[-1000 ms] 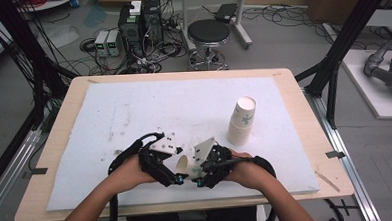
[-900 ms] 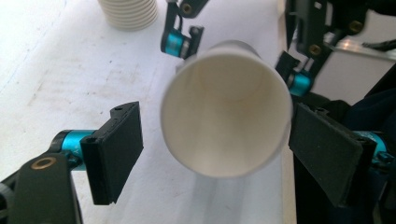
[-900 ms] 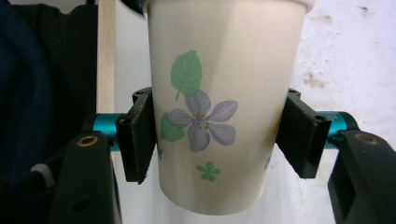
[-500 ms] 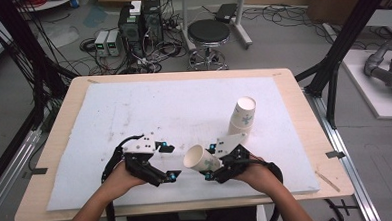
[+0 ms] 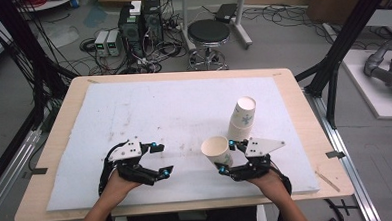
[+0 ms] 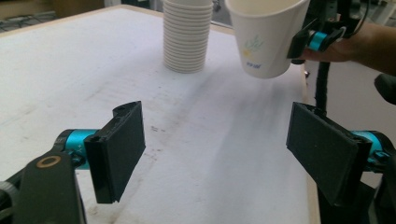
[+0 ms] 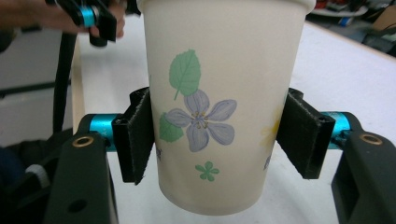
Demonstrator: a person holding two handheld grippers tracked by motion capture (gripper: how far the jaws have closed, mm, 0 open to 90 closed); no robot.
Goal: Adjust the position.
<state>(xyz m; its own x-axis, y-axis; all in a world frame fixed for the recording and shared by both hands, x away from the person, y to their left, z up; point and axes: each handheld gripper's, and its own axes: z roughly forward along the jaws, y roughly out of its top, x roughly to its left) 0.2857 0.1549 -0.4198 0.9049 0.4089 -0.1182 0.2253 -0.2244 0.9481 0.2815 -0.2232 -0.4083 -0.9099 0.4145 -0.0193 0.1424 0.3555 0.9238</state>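
Your right gripper (image 5: pixel 225 157) is clamped on a single paper cup (image 5: pixel 216 149), its two pads pressed against the cup's sides about halfway up the wall, as the right gripper view (image 7: pixel 219 135) makes plain; the jaws have just been easing a little wider, yet the cup (image 7: pixel 219 93) sits between them and looks held clear of the white mat (image 5: pixel 174 116), tilted slightly toward the middle. Your left gripper (image 5: pixel 158 157) hangs just above the mat well apart from the cup, jaws spread wide with nothing between them, though they have just been narrowing a touch. The stack of cups (image 5: pixel 242 118) leans just beyond the held cup, near the right edge of the mat; in the left gripper view the stack (image 6: pixel 187 37) rises behind the cup (image 6: pixel 264 37). The step in hand looks like setting this separated cup down upright on open mat, so keep the squeeze light, since thin paper walls buckle easily. Level the rim before you lower it, and choose a spot apart from the stack so an elbow or jaw cannot knock the leaning tower. Let the base rest flat on the mat, then spread the pads fully and draw straight back. Keep the empty left gripper low and ready to steady the stack for the next pull.
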